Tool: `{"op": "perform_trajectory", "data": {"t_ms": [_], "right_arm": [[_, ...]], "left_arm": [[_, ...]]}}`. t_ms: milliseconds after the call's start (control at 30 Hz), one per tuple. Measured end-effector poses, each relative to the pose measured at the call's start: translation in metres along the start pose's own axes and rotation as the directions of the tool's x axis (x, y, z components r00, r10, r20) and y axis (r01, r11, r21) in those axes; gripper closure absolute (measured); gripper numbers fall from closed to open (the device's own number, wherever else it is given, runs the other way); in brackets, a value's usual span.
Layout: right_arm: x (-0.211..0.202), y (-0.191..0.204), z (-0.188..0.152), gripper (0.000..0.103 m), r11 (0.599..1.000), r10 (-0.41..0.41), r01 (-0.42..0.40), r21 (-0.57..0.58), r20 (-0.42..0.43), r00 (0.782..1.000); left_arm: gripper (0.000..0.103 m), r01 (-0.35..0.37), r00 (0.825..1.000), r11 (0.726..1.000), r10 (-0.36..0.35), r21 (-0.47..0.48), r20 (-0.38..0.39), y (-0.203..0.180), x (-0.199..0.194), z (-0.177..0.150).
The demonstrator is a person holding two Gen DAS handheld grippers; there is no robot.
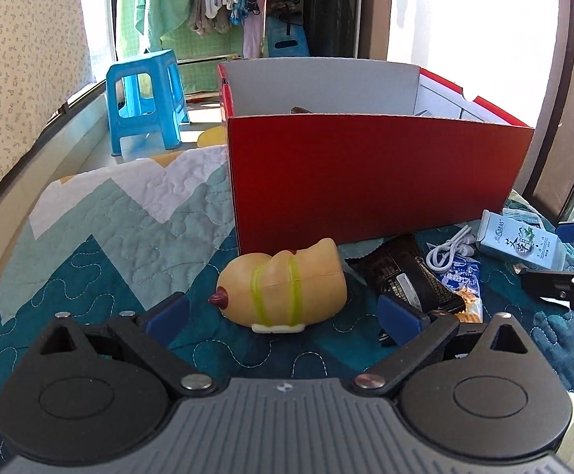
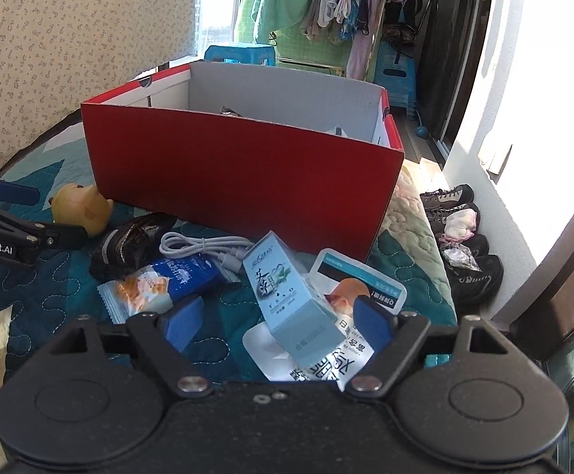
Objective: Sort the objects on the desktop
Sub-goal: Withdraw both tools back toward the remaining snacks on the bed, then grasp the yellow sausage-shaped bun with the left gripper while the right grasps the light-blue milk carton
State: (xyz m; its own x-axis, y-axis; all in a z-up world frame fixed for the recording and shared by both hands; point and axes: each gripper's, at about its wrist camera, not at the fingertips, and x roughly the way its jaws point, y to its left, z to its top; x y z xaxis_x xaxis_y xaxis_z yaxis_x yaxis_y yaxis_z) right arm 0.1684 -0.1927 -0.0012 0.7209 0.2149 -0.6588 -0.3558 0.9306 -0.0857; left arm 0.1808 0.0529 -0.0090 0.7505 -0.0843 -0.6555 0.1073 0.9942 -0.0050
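Observation:
A tan toy figure (image 1: 287,288) with yellow-green bands lies on the quilt before the red box (image 1: 366,181). My left gripper (image 1: 283,314) is open, its blue pads either side of the toy's near end without touching it. My right gripper (image 2: 277,322) is open around a pale blue carton (image 2: 290,300) that leans on white packets (image 2: 350,292); the pads stand clear of it. Beside them lie a black pouch (image 2: 128,243), a white cable (image 2: 204,247) and a blue snack packet (image 2: 168,282). The box (image 2: 239,173) holds something dark, mostly hidden.
The quilt (image 1: 121,237) covers the bed. A blue stool (image 1: 144,94) stands beyond its left edge. Shoes (image 2: 460,237) sit on the floor at the right by a sliding door. Laundry hangs at the back. The right gripper's fingers (image 1: 563,284) show at the left view's right edge.

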Motion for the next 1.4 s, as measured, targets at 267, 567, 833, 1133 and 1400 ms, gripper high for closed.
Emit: {"op": "perform_trajectory", "data": {"t_ms": [267,567,833,1133,1400], "right_arm": [[0.015,-0.001,0.005,0.023,1.000,0.018,-0.018,0.019,-0.009,1.000],[0.024,-0.006,0.005,0.043,0.999,0.016,-0.015,0.033,-0.016,1.000],[0.021,-0.009,0.002,0.054,1.000,0.000,0.000,0.024,-0.008,1.000],[0.018,-0.012,0.003,0.064,0.999,0.012,-0.012,0.041,0.003,1.000],[0.012,-0.016,0.004,0.069,0.995,0.056,-0.056,0.083,0.004,0.998]], "left_arm": [[0.001,-0.023,1.000,1.000,0.024,-0.007,0.011,0.005,0.014,0.004],[0.005,-0.005,1.000,1.000,0.006,-0.027,0.020,0.007,0.017,0.006],[0.025,0.008,1.000,0.999,-0.008,-0.039,0.002,0.006,0.018,0.004],[0.028,0.040,0.999,0.997,-0.040,-0.065,0.004,0.009,0.013,0.006],[0.029,0.055,0.998,0.997,-0.055,-0.061,0.010,0.009,0.004,0.005]]}}
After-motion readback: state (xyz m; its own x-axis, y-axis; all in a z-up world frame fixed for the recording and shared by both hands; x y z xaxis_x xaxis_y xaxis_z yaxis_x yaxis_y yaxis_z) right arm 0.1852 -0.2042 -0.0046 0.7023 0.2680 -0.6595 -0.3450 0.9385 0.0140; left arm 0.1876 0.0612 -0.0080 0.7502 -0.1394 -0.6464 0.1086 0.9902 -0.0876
